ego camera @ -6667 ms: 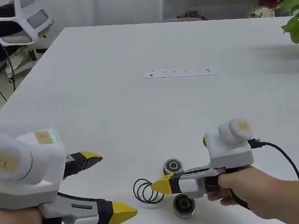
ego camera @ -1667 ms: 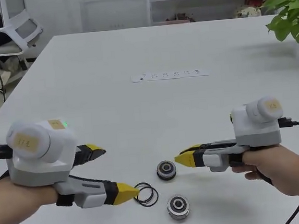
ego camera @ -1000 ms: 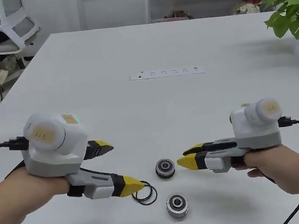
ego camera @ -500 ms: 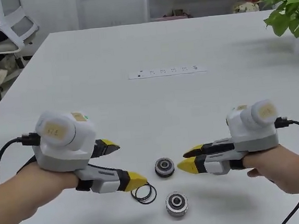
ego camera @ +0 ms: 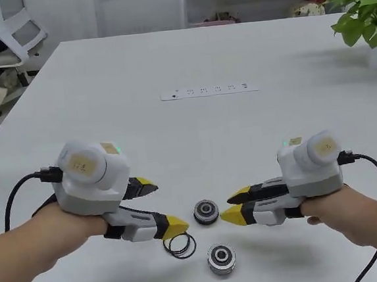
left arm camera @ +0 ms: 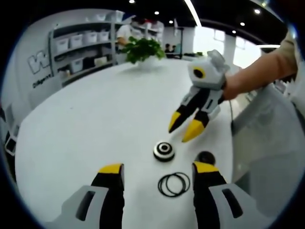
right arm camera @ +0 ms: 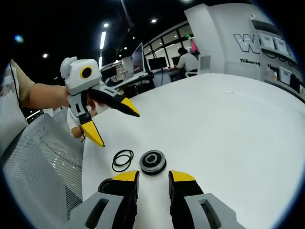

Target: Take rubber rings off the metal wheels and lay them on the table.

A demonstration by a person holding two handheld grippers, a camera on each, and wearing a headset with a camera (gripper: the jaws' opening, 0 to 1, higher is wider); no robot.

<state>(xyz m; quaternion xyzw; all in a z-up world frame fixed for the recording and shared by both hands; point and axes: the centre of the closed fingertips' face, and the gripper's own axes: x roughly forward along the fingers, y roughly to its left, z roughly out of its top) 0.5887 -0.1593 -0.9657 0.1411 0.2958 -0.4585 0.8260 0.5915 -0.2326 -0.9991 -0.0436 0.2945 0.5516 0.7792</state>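
Steel-grey and shiny with a dark hub, the near wheel (ego camera: pixel 221 258) sits just beside the rubber rings (ego camera: pixel 179 245), a loose pile of thin black loops overlapping flat on the smooth white surface (ego camera: pixel 107 121). What changed: a few seconds back the right hand-held gripper (ego camera: pixel 232 206) was down over that pile. Now it's backed off to the right, jaws a little apart and empty. The left hand-held gripper (ego camera: pixel 164 206) has drifted in closer, jaws spread wide, nothing in them, lower tip just above the rings. My guess is one batch is done. The second wheel (ego camera: pixel 206 211) sits between the two tips, darker round the rim, and I can't tell if rubber's still on it. Way back there's a flat white power strip (ego camera: pixel 209 91).
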